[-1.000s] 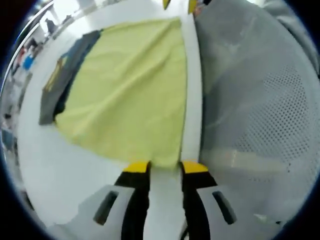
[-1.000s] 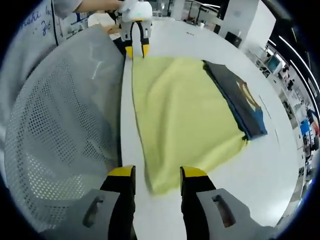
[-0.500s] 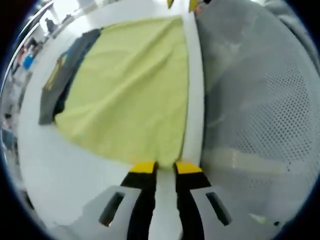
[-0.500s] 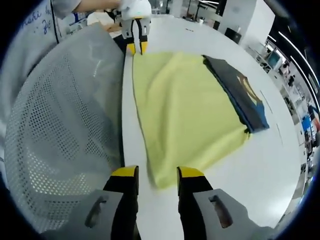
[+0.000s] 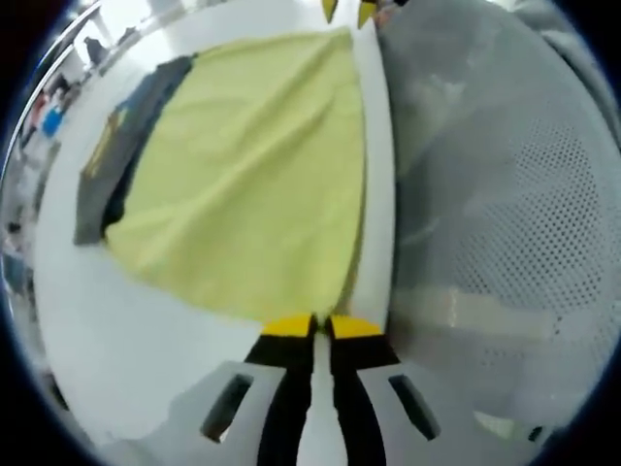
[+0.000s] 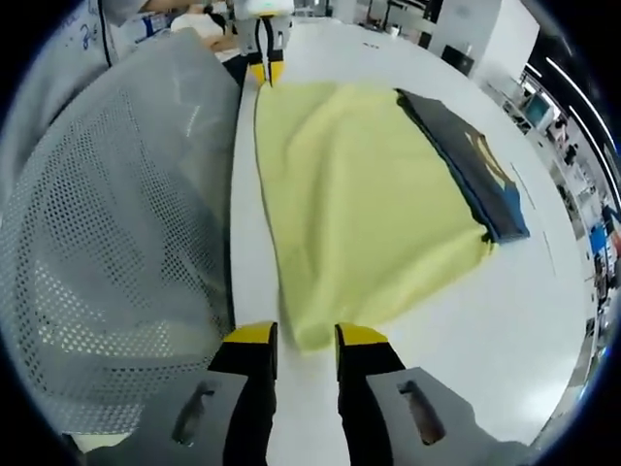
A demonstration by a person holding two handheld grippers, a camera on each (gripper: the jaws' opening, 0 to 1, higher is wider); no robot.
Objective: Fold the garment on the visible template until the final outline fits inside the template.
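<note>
A yellow garment (image 5: 252, 165) lies spread flat on the white table (image 5: 116, 330). Its far edge covers part of a dark folded piece with a yellow print (image 5: 121, 155). My left gripper (image 5: 315, 325) is shut on the garment's near corner at the table edge. In the right gripper view the same yellow garment (image 6: 359, 194) and dark piece (image 6: 475, 165) appear, with the left gripper (image 6: 264, 70) at the far corner. My right gripper (image 6: 306, 335) stands open with a narrow gap, and the opposite corner lies between its fingers. That right gripper (image 5: 344, 10) also peeks in at the top of the left gripper view.
Grey perforated mesh (image 5: 505, 194) runs along the table's near edge, close beside both grippers, and fills the left of the right gripper view (image 6: 107, 223). Bare white table (image 6: 485, 320) extends beyond the garment. Room clutter sits far off.
The left gripper's jaws have come together on the garment's corner. The right gripper's jaws have narrowed around the other corner. The garment itself has not moved.
</note>
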